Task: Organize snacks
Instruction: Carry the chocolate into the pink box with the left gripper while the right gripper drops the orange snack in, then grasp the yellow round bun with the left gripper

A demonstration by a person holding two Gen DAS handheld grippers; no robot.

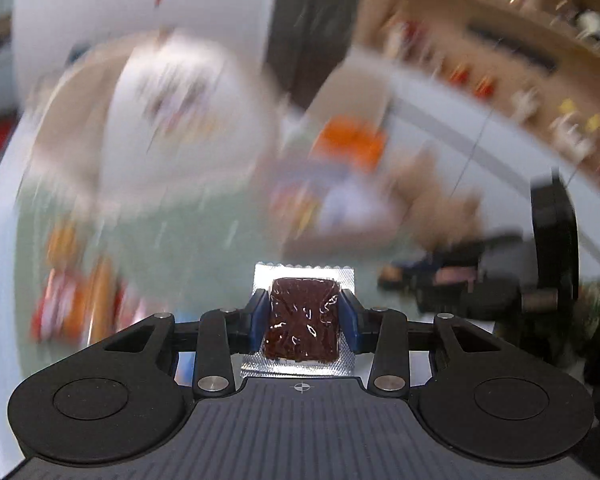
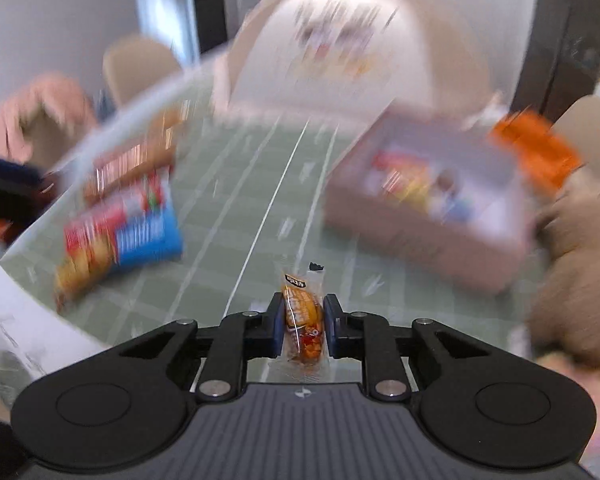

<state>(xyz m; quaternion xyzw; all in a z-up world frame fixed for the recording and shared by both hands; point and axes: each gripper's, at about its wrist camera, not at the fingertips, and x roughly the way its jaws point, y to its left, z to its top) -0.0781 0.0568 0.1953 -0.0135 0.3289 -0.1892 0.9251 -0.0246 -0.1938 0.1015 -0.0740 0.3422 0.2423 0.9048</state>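
Fingers, left (image 1: 265,322): clamped on brown packet (image 1: 302,320). Fingers, right (image 2: 275,322): clamped on orange packet (image 2: 304,326). Both clear of worktop (image 2: 260,184), apparently bound for box (image 2: 420,220).

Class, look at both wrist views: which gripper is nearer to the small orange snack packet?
Right. The right gripper is shut on the orange snack packet. The left gripper holds a dark red snack packet instead; no small orange packet shows beside it.

Motion-blurred box (image 2: 428,200), snack bags (image 2: 120,220), shelves (image 1: 500,60) beyond legibility.
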